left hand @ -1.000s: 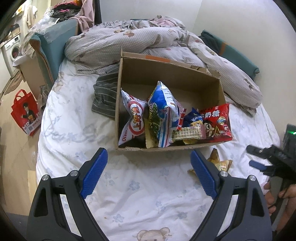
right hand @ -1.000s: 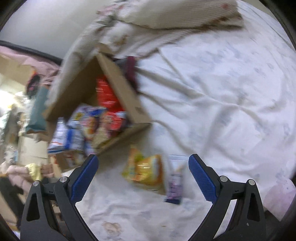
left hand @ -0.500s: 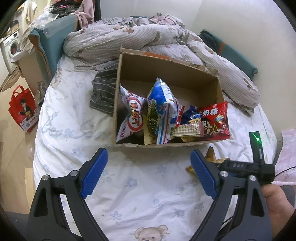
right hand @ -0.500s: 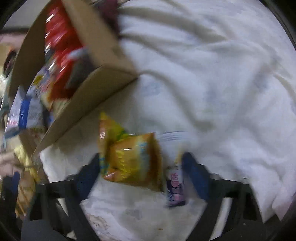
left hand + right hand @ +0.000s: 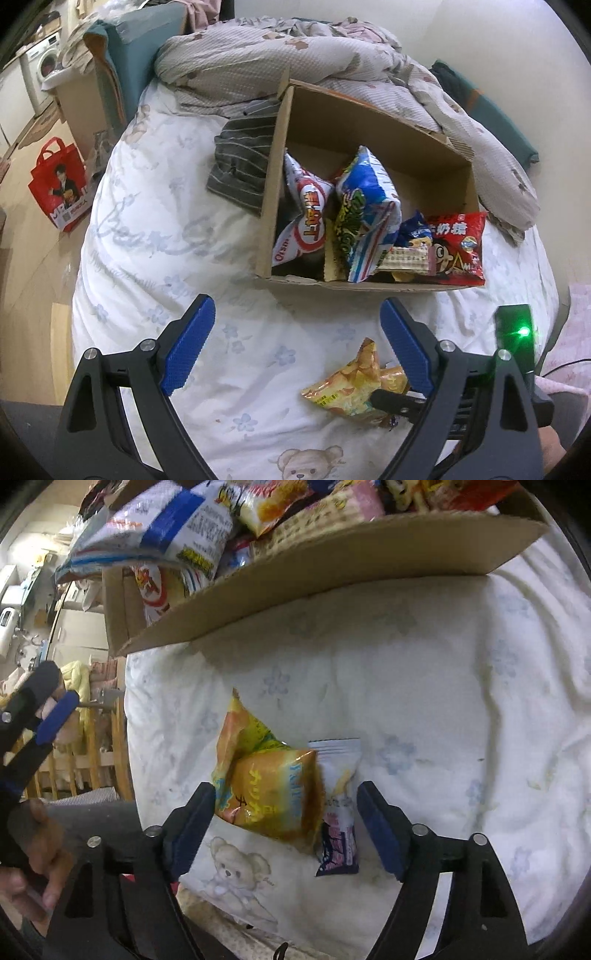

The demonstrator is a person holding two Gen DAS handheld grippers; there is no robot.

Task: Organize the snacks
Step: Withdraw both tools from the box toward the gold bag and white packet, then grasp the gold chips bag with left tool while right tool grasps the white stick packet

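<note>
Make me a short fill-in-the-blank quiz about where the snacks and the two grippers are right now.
1. The yellow snack bag lies on the bed sheet, outside the ____.
2. The right gripper has its fingers ____ around the yellow snack bag and the small white packet.
3. The left gripper holds ____.

Missing words: cardboard box; open; nothing

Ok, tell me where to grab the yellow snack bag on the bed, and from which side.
Take the yellow snack bag across its puffy middle, coming straight down from above. It lies flat on the bed sheet, and the right hand-held gripper already straddles it with jaws open. The small white packet touches its right edge, so set that finger between the two, or both may likely get pinched.
</note>
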